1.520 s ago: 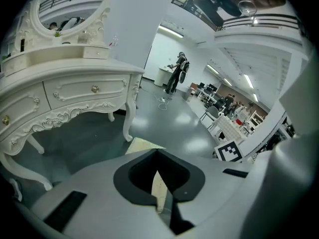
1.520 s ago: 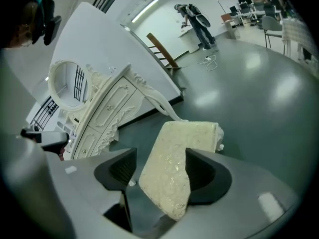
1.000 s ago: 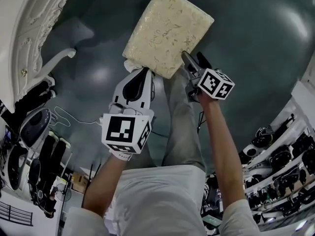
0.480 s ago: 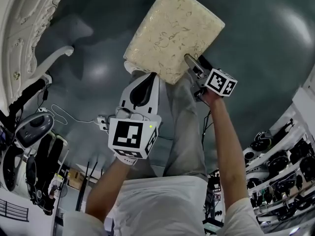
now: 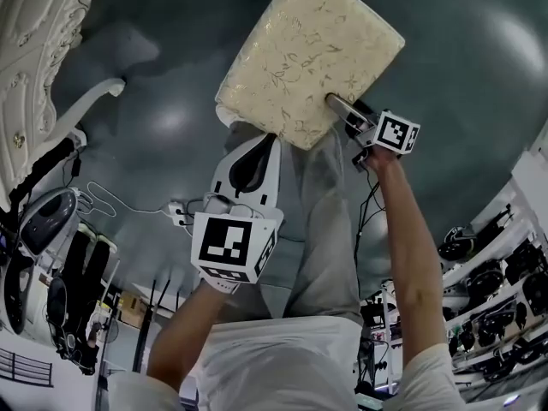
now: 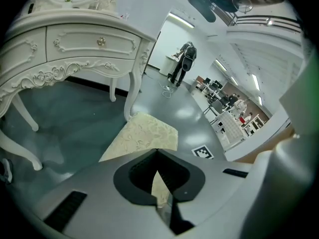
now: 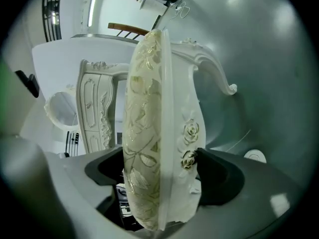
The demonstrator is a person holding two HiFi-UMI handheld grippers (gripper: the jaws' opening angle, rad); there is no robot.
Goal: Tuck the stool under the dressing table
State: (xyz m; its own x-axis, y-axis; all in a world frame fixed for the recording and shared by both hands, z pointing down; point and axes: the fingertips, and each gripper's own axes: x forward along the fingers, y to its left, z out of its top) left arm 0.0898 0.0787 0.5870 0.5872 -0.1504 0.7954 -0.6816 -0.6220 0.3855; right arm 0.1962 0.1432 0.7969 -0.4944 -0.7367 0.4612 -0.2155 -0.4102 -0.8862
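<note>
The stool (image 5: 308,54) has a cream patterned cushion on a white carved frame and sits at the top middle of the head view. My right gripper (image 5: 341,108) is at the seat's right edge. Its jaws are opening, and the seat (image 7: 147,123) stands edge-on between them with a gap on the cushion side. My left gripper (image 5: 261,141) is shut, its tips at the seat's near corner. The cushion (image 6: 144,133) shows just beyond them; I cannot tell if they pinch it. The white dressing table (image 5: 34,50) stands to the upper left, its drawers (image 6: 75,44) facing me.
A curved table leg (image 5: 86,110) reaches toward the stool. A cable and plug block (image 5: 175,212) lie on the grey floor at the left, beside dark gear (image 5: 51,221). Shelves of equipment (image 5: 488,272) line the right. A person (image 6: 185,63) stands far off.
The stool and both grippers have shifted up and right in the head view. My right gripper has rolled, and its jaws have spread wider round the seat's edge.
</note>
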